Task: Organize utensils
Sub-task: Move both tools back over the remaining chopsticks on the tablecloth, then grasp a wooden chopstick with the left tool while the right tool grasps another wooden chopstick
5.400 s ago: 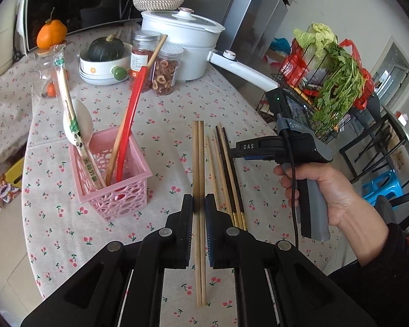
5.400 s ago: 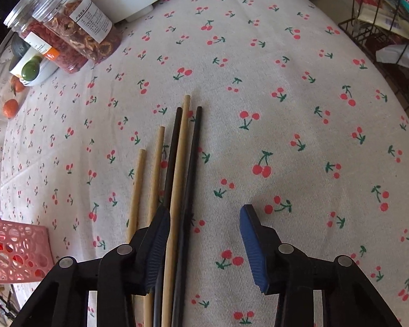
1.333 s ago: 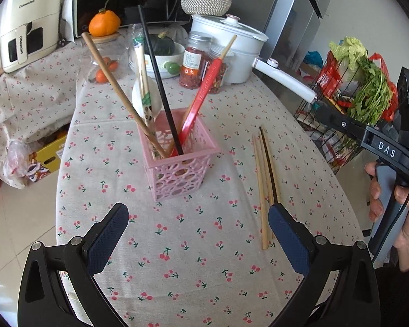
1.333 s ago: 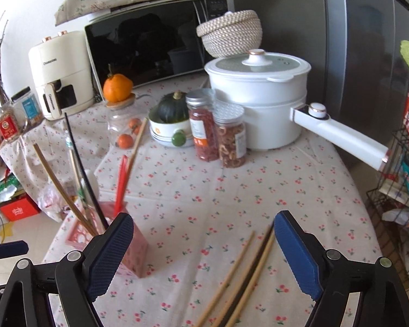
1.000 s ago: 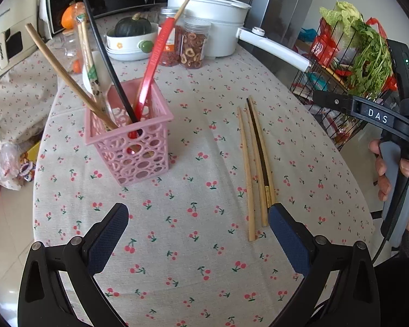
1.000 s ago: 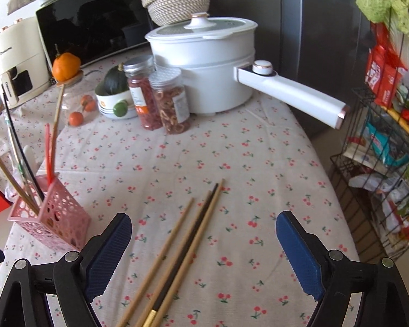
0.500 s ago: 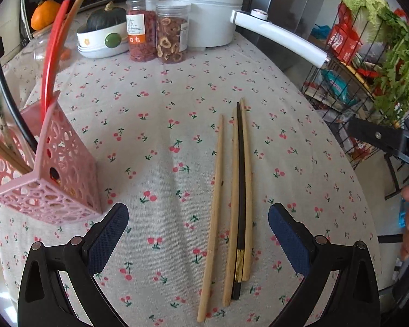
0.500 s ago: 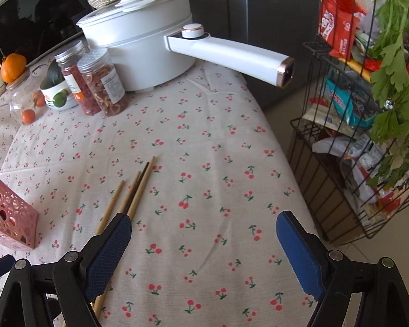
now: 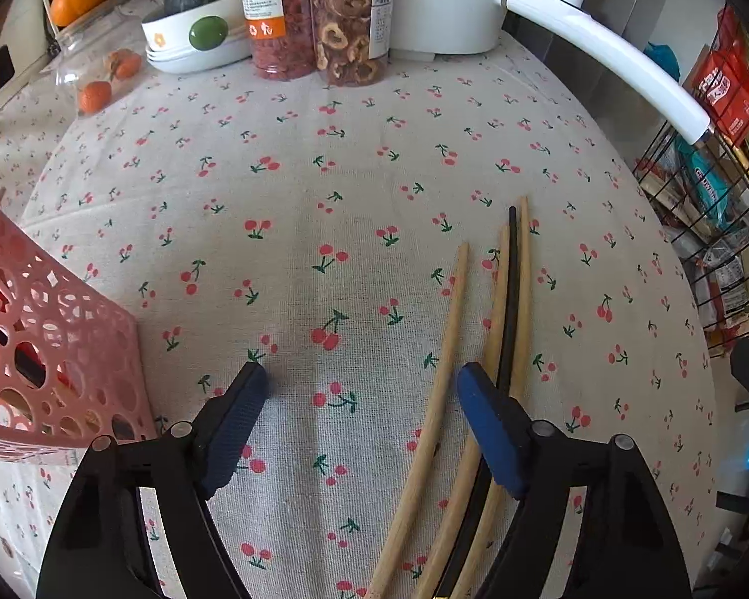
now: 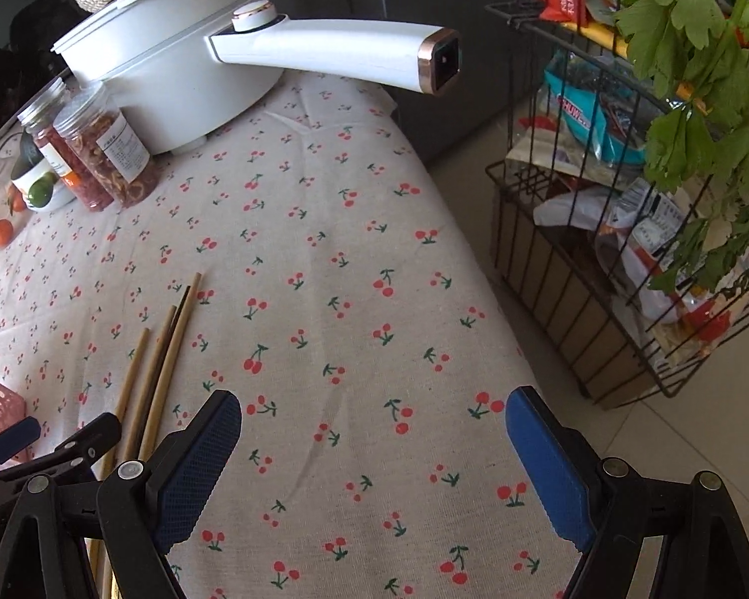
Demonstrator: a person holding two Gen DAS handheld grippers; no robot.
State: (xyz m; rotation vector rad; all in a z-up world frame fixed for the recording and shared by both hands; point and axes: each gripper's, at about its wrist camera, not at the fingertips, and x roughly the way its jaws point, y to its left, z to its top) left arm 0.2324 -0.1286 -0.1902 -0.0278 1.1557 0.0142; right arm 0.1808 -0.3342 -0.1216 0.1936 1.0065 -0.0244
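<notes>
Four chopsticks (image 9: 497,329), two jars (image 9: 314,15), one pink basket (image 9: 50,349), one pot (image 10: 165,70)

**Cut off and covered**

The pink basket (image 9: 50,349) runs off the left edge, contents unreadable. The chopsticks (image 9: 509,299) pass under the left tool's (image 9: 359,399) right finger and out the bottom edge. Jar labels (image 9: 259,5) are too small to read.

Bare tablecloth (image 9: 294,229) open mid-table, pink basket (image 9: 50,349) blocking the left edge, chopsticks (image 9: 509,299) lying right of centre, jars (image 9: 314,15) and pot handle (image 9: 604,55) crowding the far side
</notes>
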